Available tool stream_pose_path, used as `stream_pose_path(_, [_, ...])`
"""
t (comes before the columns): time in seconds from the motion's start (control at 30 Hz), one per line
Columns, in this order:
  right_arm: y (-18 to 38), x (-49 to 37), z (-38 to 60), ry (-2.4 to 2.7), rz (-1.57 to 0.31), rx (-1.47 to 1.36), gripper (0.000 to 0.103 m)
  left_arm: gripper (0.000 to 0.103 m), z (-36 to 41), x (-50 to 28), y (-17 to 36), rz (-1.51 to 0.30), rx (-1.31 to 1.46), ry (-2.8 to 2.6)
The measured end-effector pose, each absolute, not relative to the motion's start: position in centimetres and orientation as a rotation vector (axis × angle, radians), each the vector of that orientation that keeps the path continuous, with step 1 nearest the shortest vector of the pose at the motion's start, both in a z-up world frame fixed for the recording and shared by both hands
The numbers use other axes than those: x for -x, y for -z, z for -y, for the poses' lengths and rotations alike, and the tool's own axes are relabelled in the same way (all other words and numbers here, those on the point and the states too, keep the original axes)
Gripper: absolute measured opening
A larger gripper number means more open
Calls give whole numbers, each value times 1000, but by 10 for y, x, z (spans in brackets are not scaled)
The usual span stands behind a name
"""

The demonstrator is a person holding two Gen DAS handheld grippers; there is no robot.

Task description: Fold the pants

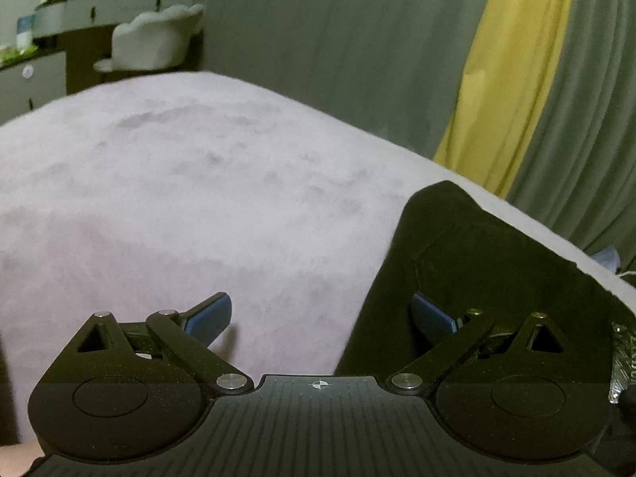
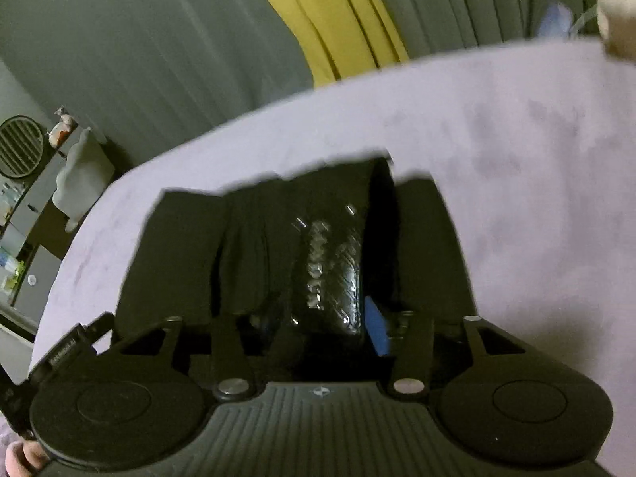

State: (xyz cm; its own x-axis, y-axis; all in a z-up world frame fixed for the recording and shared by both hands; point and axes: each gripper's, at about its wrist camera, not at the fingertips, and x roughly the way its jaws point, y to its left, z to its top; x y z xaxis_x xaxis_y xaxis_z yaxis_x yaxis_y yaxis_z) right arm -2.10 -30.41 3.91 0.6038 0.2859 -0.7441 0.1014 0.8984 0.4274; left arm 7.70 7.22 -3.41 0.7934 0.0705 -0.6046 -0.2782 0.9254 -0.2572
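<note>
Pants [image 1: 477, 262]: black, lying on the bed [image 1: 179, 198] over toward the edge nearest the curtains. From the right wrist view they're a bunched, pleated heap [image 2: 246, 246], so I can't tell waist from legs.

Left hand-held gripper [image 1: 322, 320]: jaws spread wide, nothing between them. One blue pad [image 1: 208, 318] sits over bare bedcover, the other pad [image 1: 431, 318] over the dark fabric. Whether it's touching the cloth, can't say.

Right hand-held gripper [image 2: 318, 330]: jaws drawn in on a bundle of the pants, with fabric packed in the gap. Only one blue pad [image 2: 377, 330] shows; the other is buried under cloth.

Shiny patch [image 2: 338, 274]: glossy, textured black strip with silver flecks in the middle of the bundle. It's too blurry to tell what it is.

Bed: pale lilac fuzzy cover, its edges smeared by motion in the right view.

Curtains [image 1: 357, 39]: grey-green with a yellow panel [image 1: 505, 79] behind the bed.

Background: white plush chair [image 1: 155, 39] and a curved shelf [image 1: 111, 4] of small stuff that's too small to make out.

Bottom-left corner, right view: a sliver of skin [image 2: 22, 459], mostly cut off.
</note>
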Motion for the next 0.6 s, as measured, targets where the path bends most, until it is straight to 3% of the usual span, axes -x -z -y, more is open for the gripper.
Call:
stream_pose_path(0.07, [-25, 17, 310, -130, -954, -514, 68, 102, -75, -78, 36, -634, 366, -191])
stream_pose_path(0.23, [2, 7, 324, -211, -909, -789, 99, 102, -71, -79, 38, -637, 344, -209])
stream_pose_path(0.6, [18, 1, 334, -261, -899, -854, 99, 102, -69, -85, 45, -674, 354, -222])
